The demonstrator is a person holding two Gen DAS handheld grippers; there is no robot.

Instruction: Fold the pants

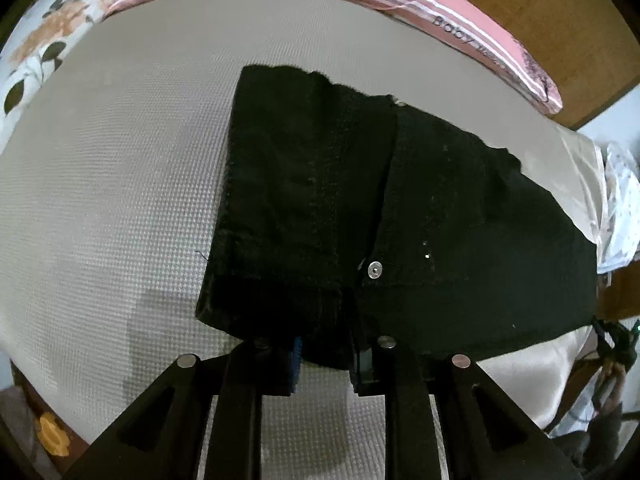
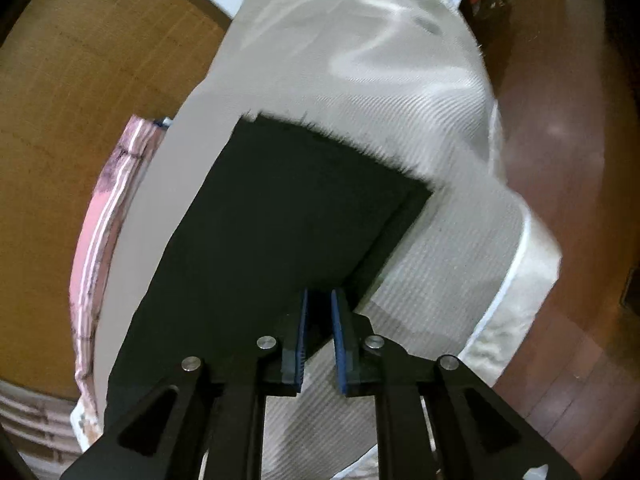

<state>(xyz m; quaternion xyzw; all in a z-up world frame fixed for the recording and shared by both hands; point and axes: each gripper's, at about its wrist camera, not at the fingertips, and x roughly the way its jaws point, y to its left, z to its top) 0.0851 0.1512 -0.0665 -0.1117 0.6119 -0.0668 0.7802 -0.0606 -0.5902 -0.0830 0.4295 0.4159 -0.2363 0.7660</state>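
Free room left of frame, blocked top and right
Bare bed (image 1: 112, 184) left of pants (image 1: 400, 208); pink pillow (image 1: 460, 20) lines upper edge, floral pillow (image 1: 44, 40) upper left.

Matt black denim pants (image 1: 400, 208) (shiny metal rivet (image 1: 375, 270)) on waffle-textured cloth (image 1: 120, 184).

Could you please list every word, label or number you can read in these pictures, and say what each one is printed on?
"Baby": grey lettering on the pink striped pillow beyond the black denim pants, at its right end.
"Baby", again, near the pillow's left end; the word after the slash is cut off and unreadable in both places.
The round silver metal button on the pants shows no legible marking.
The right wrist view shows no readable text.
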